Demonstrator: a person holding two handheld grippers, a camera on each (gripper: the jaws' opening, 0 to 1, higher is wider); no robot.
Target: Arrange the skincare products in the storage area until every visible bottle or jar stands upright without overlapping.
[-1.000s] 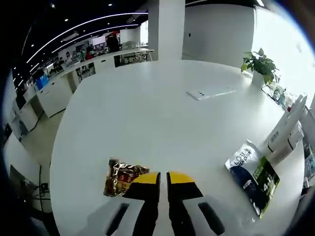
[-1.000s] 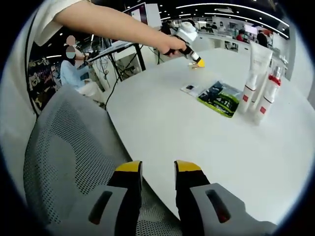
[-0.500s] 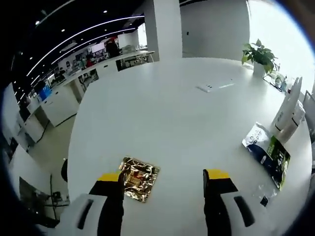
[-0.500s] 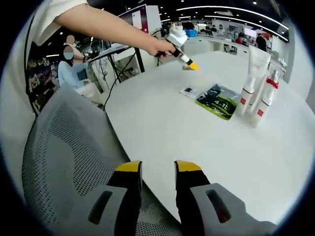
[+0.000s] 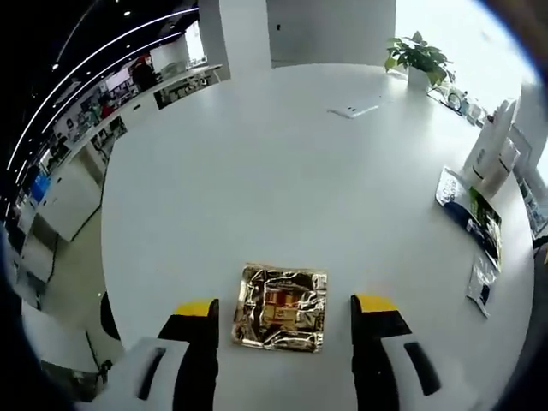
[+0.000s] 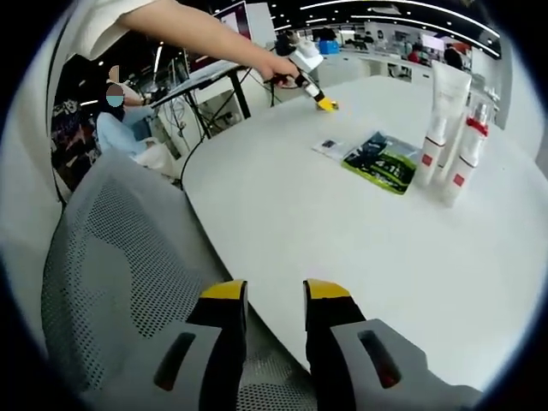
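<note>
On the round white table, the gold foil sachet lies flat near the edge, and everything else sits relative to it. The left gripper hovers over it with its yellow-tipped jaws spread wide, one on each side of the sachet, apparently not touching it. Well beyond the sachet toward the far right rim, a dark green-and-blue sachet lies flat, with a smaller packet just beside it, and white tubes stand upright next to them. A potted plant and a flat white device sit at the far side. In the right gripper view, the right gripper hangs off the table's edge above a grey mesh chair, its jaws close together with a narrow gap and nothing between them; the white tubes with red bands stand beside the green sachet.
</note>
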